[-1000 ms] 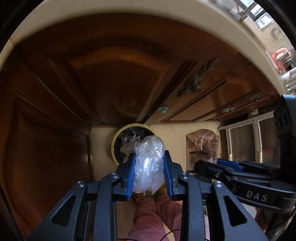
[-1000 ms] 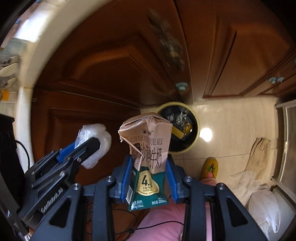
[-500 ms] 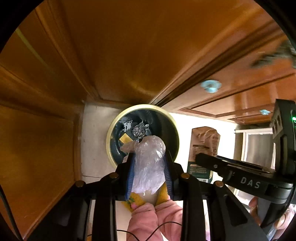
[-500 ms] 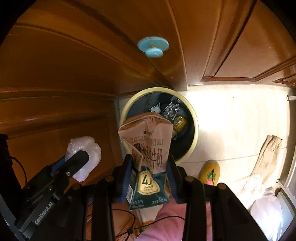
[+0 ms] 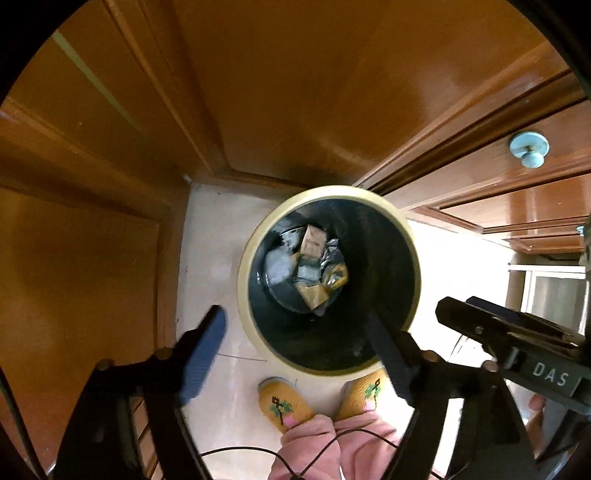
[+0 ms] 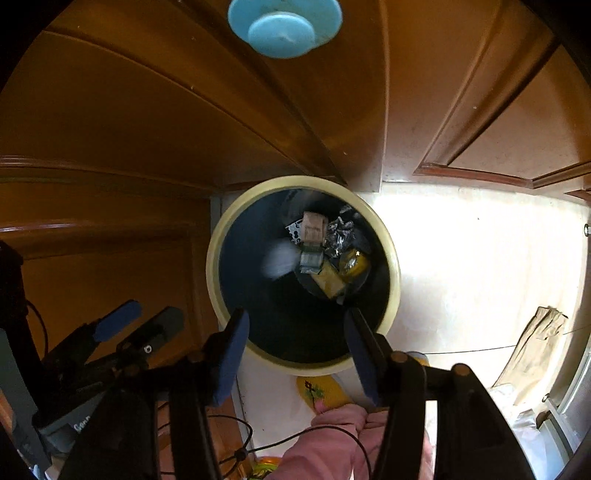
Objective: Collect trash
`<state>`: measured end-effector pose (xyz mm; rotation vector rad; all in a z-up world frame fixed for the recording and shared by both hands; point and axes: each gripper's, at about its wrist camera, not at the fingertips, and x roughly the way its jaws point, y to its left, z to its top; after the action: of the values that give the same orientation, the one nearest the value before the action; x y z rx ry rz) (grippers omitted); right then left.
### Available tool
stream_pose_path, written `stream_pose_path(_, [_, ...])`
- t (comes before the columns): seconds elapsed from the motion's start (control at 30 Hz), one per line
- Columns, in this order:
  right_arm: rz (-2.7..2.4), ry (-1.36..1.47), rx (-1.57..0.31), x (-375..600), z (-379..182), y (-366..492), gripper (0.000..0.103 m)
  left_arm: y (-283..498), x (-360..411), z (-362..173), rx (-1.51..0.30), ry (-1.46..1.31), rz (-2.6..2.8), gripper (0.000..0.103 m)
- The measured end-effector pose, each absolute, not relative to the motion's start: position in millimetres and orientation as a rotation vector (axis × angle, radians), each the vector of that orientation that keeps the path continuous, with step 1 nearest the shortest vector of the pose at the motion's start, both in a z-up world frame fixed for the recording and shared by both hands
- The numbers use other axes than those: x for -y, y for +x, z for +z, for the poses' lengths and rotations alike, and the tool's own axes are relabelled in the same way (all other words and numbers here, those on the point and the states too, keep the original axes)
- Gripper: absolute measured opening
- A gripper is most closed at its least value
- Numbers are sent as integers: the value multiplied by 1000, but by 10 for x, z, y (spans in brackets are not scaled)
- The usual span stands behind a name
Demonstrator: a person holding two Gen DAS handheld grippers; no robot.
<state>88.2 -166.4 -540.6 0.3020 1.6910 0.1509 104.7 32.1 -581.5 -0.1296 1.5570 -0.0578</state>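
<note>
A round trash bin with a pale yellow rim (image 5: 247,273) (image 6: 212,266) and dark inside stands on the floor below both grippers. The milk carton (image 5: 313,240) (image 6: 314,232) and the crumpled clear plastic wad (image 5: 277,266) (image 6: 280,258) lie or fall inside it among foil and yellow wrappers. My left gripper (image 5: 295,332) is open and empty above the bin's near rim. My right gripper (image 6: 295,332) is open and empty above the bin. Each gripper shows at the side of the other's view, the right one (image 5: 517,332) and the left one (image 6: 140,325).
Brown wooden cabinet doors (image 5: 295,92) with a light blue knob (image 6: 284,26) rise behind the bin. The person's yellow slippers (image 5: 284,404) stand on the pale tile floor (image 6: 480,277) in front of the bin. A paper bag (image 6: 535,347) lies at the right.
Both grippers have opened over the bin. The plastic wad and the milk carton have dropped out of them into the bin. Both cameras moved lower and closer to the bin.
</note>
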Motion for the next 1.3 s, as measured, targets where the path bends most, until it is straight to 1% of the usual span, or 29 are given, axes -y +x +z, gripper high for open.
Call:
stream_pose_path(0.07, [150, 301, -1698, 1680, -5396, 848, 54, 1018, -319, -5810, -1557, -107, -45, 92])
stream_pose_path(0.3, [146, 307, -1698, 1684, -5234, 755, 54, 935, -339, -5624, -1544, -98, -33, 92])
stream_pose_path(0.43, [147, 318, -1678, 1713, -5089, 743, 54, 904, -341, -5415, -1530, -112, -35, 92])
stream_pose_path(0.9, [154, 324, -1613, 1719, -4119, 699, 54, 803, -260, -4188, -1447, -107, -68, 92])
stream_pose_path(1.3, [189, 307, -1538, 1746, -3007, 710, 54, 703, -191, -3018, -1385, -100, -97, 92])
